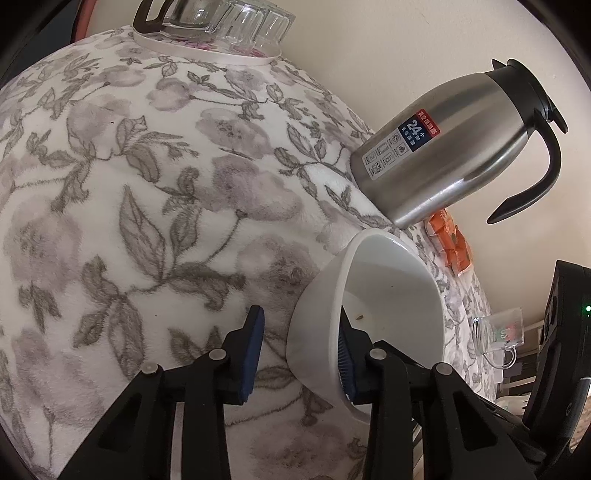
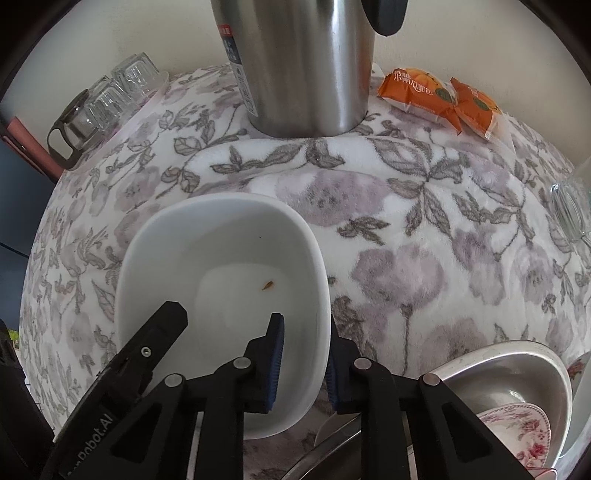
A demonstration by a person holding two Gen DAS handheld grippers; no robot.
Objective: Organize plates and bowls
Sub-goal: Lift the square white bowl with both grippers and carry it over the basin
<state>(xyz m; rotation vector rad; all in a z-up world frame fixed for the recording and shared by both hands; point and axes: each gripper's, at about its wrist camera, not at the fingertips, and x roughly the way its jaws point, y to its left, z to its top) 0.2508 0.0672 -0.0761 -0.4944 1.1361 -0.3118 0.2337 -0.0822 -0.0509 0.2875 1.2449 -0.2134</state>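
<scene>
A white squarish bowl [image 1: 391, 295] [image 2: 221, 258] with a small brown crumb inside stands on the floral cloth. My left gripper [image 1: 301, 332] straddles one wall of it. Its right pad is inside the bowl, and its left pad stands clear of the outer wall, so it is open. One of its fingers [image 2: 166, 325] shows at the bowl's left wall in the right wrist view. My right gripper [image 2: 304, 325] straddles the opposite wall. Its outer pad is against the wall, and a strip of white shows beside the inner pad.
A steel thermal jug [image 1: 443, 155] [image 2: 303, 66] stands just behind the bowl. A tray of upturned glasses [image 1: 221, 22] [image 2: 110, 92] sits at the far edge. There are orange snack packets [image 2: 436, 96] and a glass mug [image 1: 498, 332] nearby. A metal bowl [image 2: 517, 380] and a floral plate [image 2: 517, 428] are stacked at lower right.
</scene>
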